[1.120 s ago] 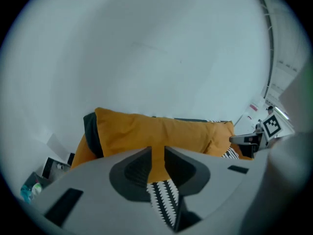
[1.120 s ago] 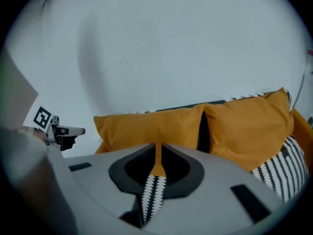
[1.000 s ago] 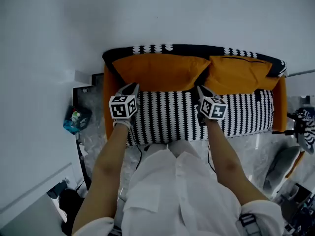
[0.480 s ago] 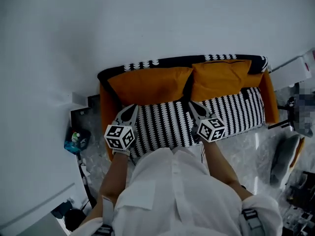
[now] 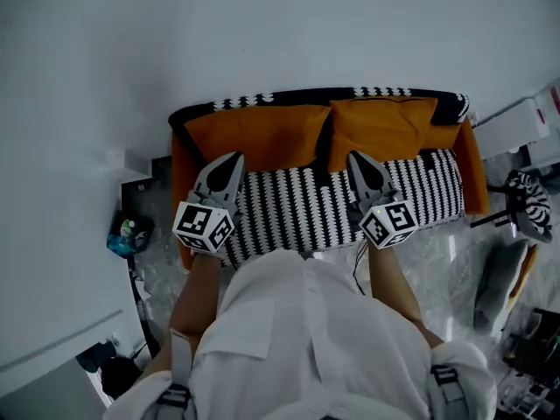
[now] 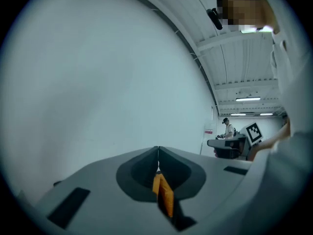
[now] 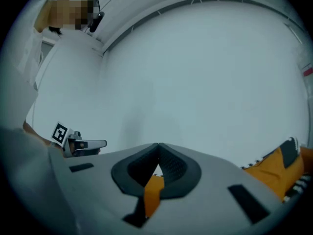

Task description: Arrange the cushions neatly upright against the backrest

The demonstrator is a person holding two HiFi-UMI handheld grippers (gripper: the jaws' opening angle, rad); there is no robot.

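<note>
Two cushions [image 5: 258, 136] stand against the backrest [image 5: 289, 97] beyond the clenched, empty left claw [image 5: 229, 160] and right claw [image 5: 357, 158].

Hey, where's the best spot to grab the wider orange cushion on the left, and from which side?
Probably its top edge near a corner, from above and in front: the wider orange cushion leans on the backrest, leaving that edge exposed.

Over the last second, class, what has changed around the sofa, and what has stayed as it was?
The left gripper and right gripper have risen above the striped seat toward the camera, both shut and holding nothing. The left cushion and right cushion stay upright, side by side against the backrest.
</note>
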